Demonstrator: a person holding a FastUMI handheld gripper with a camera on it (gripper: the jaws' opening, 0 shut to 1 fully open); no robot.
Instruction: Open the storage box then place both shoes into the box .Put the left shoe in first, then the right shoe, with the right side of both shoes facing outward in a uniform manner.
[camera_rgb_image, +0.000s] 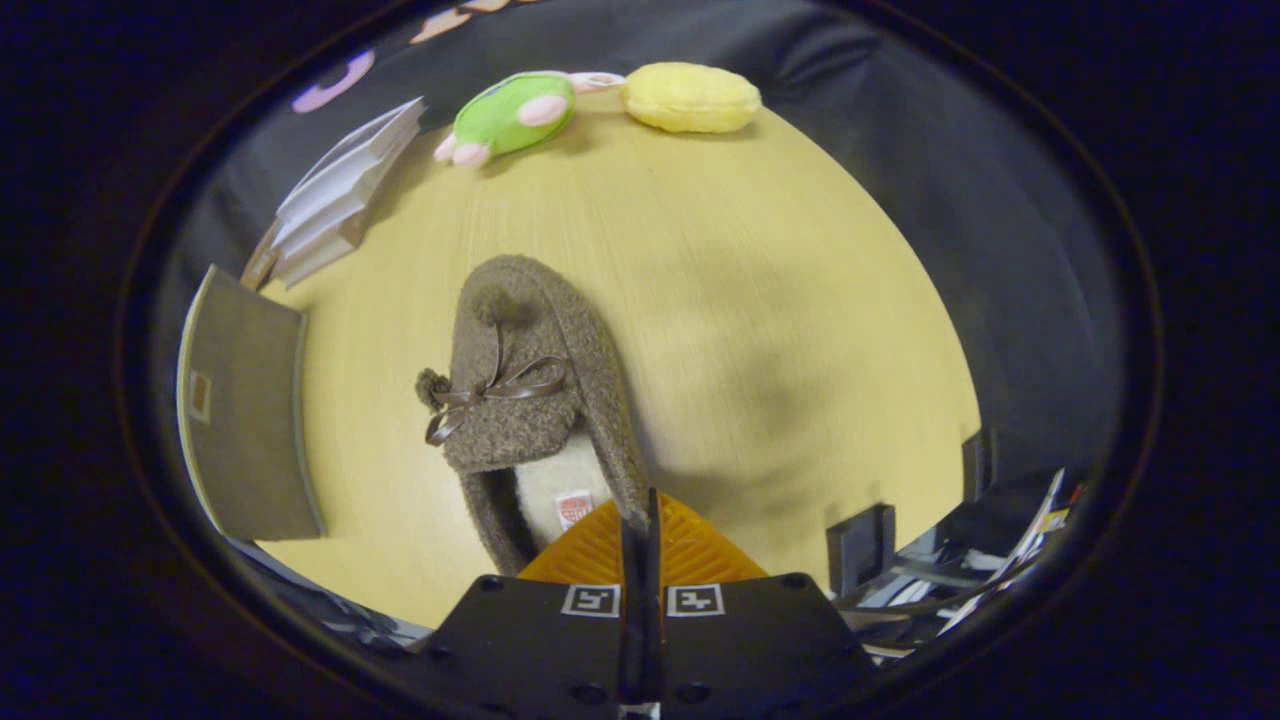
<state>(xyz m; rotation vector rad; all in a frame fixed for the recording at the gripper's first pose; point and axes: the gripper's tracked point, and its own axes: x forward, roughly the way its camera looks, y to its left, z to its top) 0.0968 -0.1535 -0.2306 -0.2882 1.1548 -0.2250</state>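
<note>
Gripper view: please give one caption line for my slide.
Fingers of the gripper closed on the rim of a brown fuzzy slipper with ribbon bow over a light wooden table.

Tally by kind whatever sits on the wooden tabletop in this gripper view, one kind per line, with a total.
Shoes: 1, brown fuzzy slipper, its heel rim pinched between the shut fingers of the gripper
Soft toys: 2, green plush and yellow plush
Stacks of books: 1, stack of books
Boxes: 1, grey box
Total: 5
</note>
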